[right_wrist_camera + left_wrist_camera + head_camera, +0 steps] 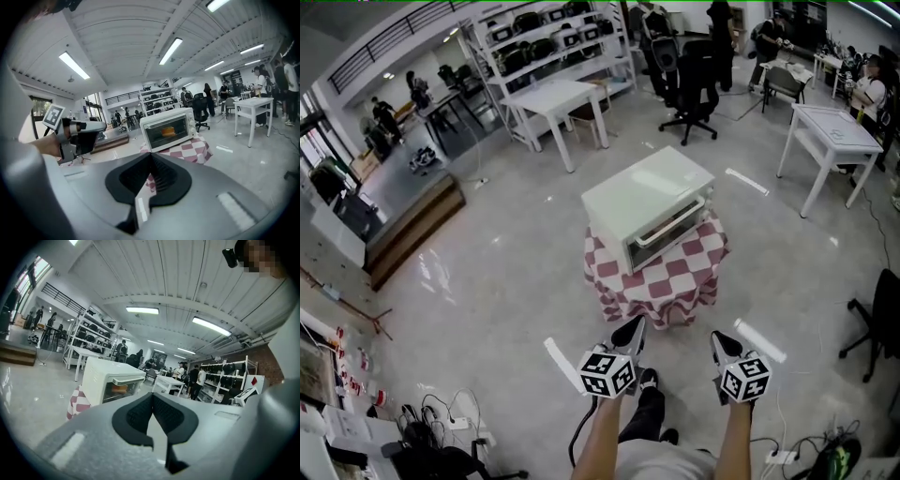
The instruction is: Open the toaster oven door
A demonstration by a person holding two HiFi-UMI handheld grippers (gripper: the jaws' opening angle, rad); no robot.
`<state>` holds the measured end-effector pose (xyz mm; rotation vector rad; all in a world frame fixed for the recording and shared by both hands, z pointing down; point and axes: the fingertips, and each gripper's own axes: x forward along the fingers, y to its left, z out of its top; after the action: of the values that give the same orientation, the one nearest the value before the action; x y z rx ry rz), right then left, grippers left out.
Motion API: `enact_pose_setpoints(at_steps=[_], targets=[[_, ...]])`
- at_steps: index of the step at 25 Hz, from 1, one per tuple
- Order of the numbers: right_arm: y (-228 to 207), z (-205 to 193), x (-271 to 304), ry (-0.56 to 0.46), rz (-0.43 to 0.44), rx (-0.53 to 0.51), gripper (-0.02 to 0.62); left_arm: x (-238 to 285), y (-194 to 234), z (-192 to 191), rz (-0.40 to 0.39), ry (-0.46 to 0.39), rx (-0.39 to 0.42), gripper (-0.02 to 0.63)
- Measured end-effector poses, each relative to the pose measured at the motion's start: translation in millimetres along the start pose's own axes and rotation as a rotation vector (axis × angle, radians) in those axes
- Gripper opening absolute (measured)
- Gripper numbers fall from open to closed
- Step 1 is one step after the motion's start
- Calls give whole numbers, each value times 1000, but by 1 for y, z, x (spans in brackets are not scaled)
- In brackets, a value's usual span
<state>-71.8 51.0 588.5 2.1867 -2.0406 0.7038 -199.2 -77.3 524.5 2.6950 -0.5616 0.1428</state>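
A white toaster oven (649, 202) stands on a small table under a red-and-white checked cloth (661, 274). Its glass door is closed, with the bar handle (667, 223) along the door's top edge. In the right gripper view an orange item shows inside the oven (168, 129). My left gripper (632, 329) and right gripper (718, 341) are side by side in front of the table, short of the oven and apart from it. Both are shut with nothing held. The oven (112, 383) lies left of the left gripper's (152, 398) closed tips. The right gripper (151, 157) points at the cloth below the oven.
White tables (551, 101) (830, 136) and a black office chair (694, 89) stand behind the oven, with shelving (548, 37) and people at the back. A wooden platform (408, 230) lies to the left. Cables (441, 427) lie at my feet, and another chair (877, 323) stands on the right.
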Motion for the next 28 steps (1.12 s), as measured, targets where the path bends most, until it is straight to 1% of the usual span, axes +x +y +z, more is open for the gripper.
enact_pose_setpoints(at_steps=[4, 9, 14, 16, 19, 22, 24, 28], targets=[[-12, 16, 41, 33, 25, -25, 3, 41, 22, 10, 0, 13, -4, 3], [-23, 44, 93, 66, 48, -37, 3, 84, 56, 28, -2, 58, 27, 3], [-26, 70, 139, 51, 61, -48, 3, 115, 93, 48, 6, 79, 58, 3], [-29, 78, 157, 54, 59, -65, 3, 126, 105, 57, -1, 83, 69, 3], [-36, 90, 183, 72, 43, -116, 3, 143, 117, 66, -35, 103, 93, 3], [-43, 100, 201, 88, 14, -164, 3, 152, 128, 66, -61, 138, 130, 3], [-48, 107, 212, 81, -2, -185, 3, 157, 136, 66, -68, 141, 130, 3], [-49, 111, 236, 61, 17, -199, 3, 167, 153, 67, -74, 133, 139, 3]])
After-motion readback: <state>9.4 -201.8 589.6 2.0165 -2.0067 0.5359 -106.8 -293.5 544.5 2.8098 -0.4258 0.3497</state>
